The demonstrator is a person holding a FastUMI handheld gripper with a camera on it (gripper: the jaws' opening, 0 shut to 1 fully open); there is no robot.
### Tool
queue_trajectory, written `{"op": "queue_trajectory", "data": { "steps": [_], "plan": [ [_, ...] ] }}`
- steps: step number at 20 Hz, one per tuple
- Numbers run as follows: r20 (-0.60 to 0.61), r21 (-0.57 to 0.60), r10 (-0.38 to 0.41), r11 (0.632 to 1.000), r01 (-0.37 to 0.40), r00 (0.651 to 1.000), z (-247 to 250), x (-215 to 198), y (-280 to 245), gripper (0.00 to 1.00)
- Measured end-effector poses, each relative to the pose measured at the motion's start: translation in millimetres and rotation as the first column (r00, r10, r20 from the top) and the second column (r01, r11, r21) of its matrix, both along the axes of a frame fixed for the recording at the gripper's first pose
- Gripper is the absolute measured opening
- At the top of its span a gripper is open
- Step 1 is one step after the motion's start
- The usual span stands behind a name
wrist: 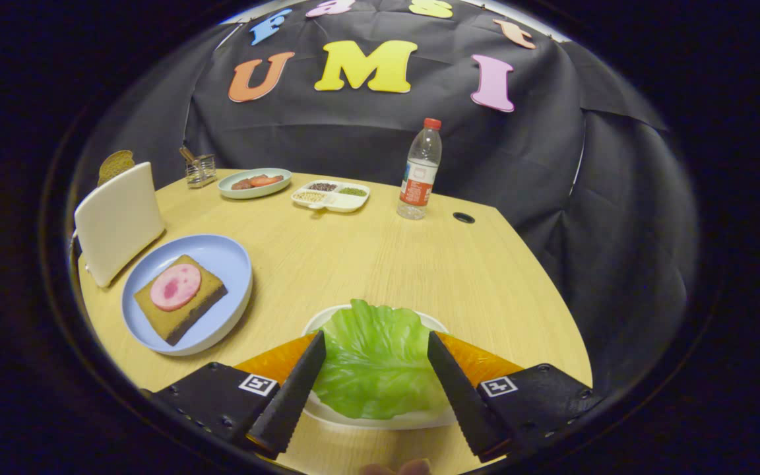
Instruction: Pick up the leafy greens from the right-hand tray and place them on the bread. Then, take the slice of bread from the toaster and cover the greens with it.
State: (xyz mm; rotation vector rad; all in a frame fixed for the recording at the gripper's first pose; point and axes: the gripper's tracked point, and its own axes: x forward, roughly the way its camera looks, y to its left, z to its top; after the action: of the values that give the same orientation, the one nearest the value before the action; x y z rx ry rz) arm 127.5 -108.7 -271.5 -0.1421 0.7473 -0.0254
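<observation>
Between the spread fingers of the gripper [376, 343], gripping nothing, the greens [376, 359] hide most of their tray [380, 418]. At 10 o'clock, the toaster [118, 221] half-hides a slice [115, 165].

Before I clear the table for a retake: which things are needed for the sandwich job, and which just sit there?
Needed: lettuce leaf between the open gripper fingers, its white tray, bread with ham on the blue plate, toaster holding a bread slice.

Idle: water bottle, divided seed dish, tomato plate, small rack.
</observation>
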Motion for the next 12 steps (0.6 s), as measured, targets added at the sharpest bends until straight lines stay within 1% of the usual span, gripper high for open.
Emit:
{"op": "queue_trajectory", "data": {
  "steps": [3, 6, 9, 10, 11, 12],
  "plan": [
    [-0.041, 0.025, -0.011, 1.000, 0.012, 0.999, -16, -1, -2, 0.96],
    [-0.056, 0.057, -0.012, 0.998, 0.015, 0.998, -19, -2, -1, 0.97],
    [-0.063, 0.136, -0.009, 0.991, 0.018, 0.998, -24, -3, 1, 0.95],
    [-0.059, 0.129, -0.001, 0.992, 0.009, 0.998, -23, -1, 0, 0.85],
    [-0.056, 0.142, 0.014, 0.990, -0.006, 0.998, -26, -2, 6, 0.85],
    [-0.053, 0.139, 0.019, 0.990, -0.012, 0.998, -23, -3, 7, 0.71]
  ]
}}
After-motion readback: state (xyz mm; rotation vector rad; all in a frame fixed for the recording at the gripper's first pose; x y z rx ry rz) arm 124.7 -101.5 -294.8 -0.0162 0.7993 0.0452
